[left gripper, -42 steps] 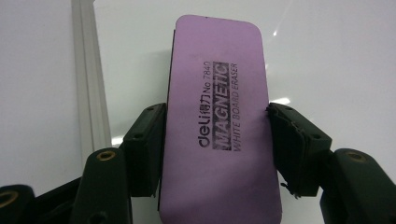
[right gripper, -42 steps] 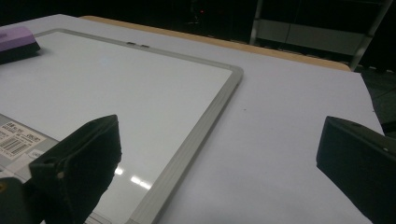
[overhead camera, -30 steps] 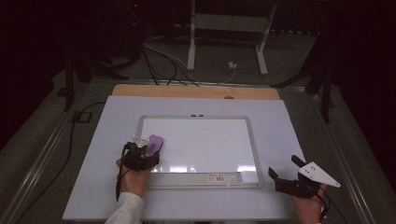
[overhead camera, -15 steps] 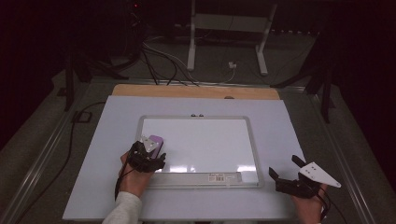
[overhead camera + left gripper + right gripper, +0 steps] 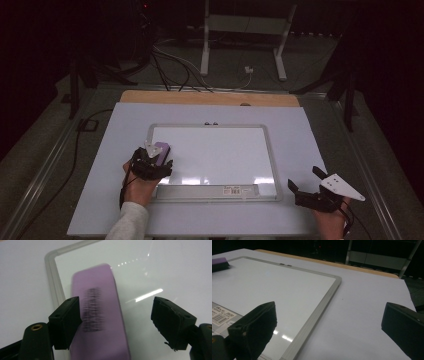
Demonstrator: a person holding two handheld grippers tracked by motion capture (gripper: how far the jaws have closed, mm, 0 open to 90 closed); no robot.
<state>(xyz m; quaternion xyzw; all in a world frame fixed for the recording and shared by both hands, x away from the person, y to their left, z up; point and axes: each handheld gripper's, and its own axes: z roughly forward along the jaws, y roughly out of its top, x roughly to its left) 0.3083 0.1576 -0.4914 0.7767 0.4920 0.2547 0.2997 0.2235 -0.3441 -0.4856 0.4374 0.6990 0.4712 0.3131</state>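
Note:
A purple eraser (image 5: 161, 148) lies on the left part of a framed whiteboard (image 5: 215, 156), close to its left rim. My left gripper (image 5: 154, 156) reaches over it from the near side. In the left gripper view the eraser (image 5: 100, 315) lies between the jaws of the left gripper (image 5: 116, 317). The left pad is by its side and the right pad stands well off it. These jaws have just been opening. My right gripper (image 5: 303, 178) rests off the board's front right corner. Its jaws (image 5: 329, 322) are wide apart with nothing between them.
The whiteboard (image 5: 274, 285) lies on a pale sheet (image 5: 300, 130) that covers the table, with a wooden strip (image 5: 210, 98) along the far edge. A barcode label (image 5: 235, 189) is on the board's near rim. Cables and a stand's legs (image 5: 240, 45) are on the dark floor beyond.
The left gripper's jaws stand wider round the purple eraser than before, and the hand has shifted slightly. The right gripper has kept still.

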